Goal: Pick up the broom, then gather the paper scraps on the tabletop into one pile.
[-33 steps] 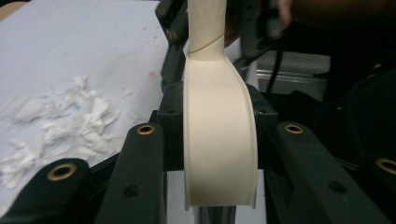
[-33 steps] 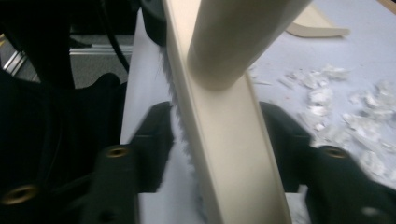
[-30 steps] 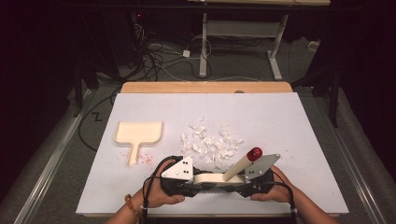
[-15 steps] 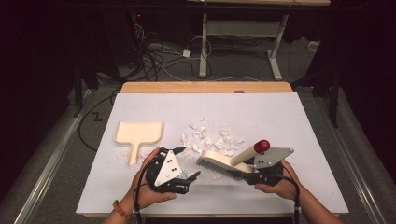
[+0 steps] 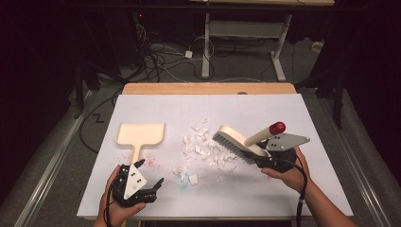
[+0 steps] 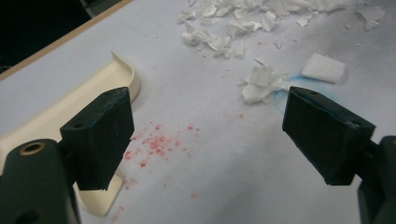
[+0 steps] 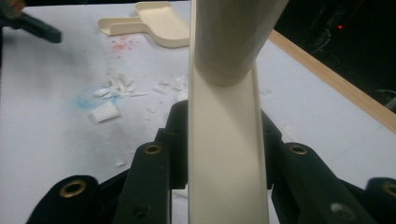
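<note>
A cream brush [image 5: 236, 142] with a red-tipped handle [image 5: 277, 126] is held tilted over the right edge of a pile of white paper scraps [image 5: 203, 146]. My right gripper [image 5: 260, 155] is shut on the brush's back [image 7: 224, 163]. A cream dustpan [image 5: 142, 134] lies flat at the left. My left gripper [image 5: 150, 172] sits at the front left, close beside the dustpan's handle [image 6: 70, 112]. Its jaws have just been opening and stand wide [image 6: 217, 135] with nothing between them. Its fingertips [image 7: 42, 31] show far off.
The white sheet [image 5: 246, 104] covers the table, with a wooden edge [image 5: 208, 88] at the back. Red specks [image 6: 154, 144] and a blue smudge [image 6: 285, 93] mark the sheet near two loose scraps [image 5: 187, 174]. Cables and a stand's legs [image 5: 208, 52] lie on the floor beyond.
My left gripper let go of the brush, opened and moved left to the dustpan's handle. My right gripper carried the brush up and to the right.
</note>
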A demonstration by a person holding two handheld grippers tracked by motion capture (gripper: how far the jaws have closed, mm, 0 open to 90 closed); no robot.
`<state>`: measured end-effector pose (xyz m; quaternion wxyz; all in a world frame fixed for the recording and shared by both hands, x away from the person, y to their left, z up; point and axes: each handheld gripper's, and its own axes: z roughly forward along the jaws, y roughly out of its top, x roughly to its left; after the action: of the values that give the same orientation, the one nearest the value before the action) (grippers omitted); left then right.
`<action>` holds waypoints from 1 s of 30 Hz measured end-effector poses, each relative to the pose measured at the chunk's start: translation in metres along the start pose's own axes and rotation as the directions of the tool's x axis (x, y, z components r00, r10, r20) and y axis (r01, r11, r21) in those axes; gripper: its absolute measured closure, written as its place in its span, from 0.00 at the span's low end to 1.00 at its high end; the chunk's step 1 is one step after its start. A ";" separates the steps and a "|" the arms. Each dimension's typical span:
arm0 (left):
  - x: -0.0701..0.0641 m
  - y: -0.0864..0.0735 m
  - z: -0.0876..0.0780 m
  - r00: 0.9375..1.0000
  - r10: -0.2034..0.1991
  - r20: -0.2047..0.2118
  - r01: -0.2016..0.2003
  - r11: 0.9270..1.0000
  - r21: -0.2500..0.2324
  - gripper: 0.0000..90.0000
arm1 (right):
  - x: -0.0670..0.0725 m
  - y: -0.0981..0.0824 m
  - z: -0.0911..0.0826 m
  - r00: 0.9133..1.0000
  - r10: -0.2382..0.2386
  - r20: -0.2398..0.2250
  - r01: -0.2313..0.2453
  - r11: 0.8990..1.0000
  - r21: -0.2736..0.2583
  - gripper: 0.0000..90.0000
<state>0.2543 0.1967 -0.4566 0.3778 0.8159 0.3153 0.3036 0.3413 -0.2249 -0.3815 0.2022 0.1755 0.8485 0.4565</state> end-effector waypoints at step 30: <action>0.000 -0.014 -0.002 1.000 -0.006 -0.002 0.006 0.998 0.069 0.18 | -0.060 -0.020 0.012 0.950 0.059 0.306 -0.107 0.984 0.143 0.76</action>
<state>0.2486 0.2045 -0.4672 0.3500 0.8273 0.3286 0.2919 0.3959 -0.2561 -0.3935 0.2949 0.2938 0.8331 0.3642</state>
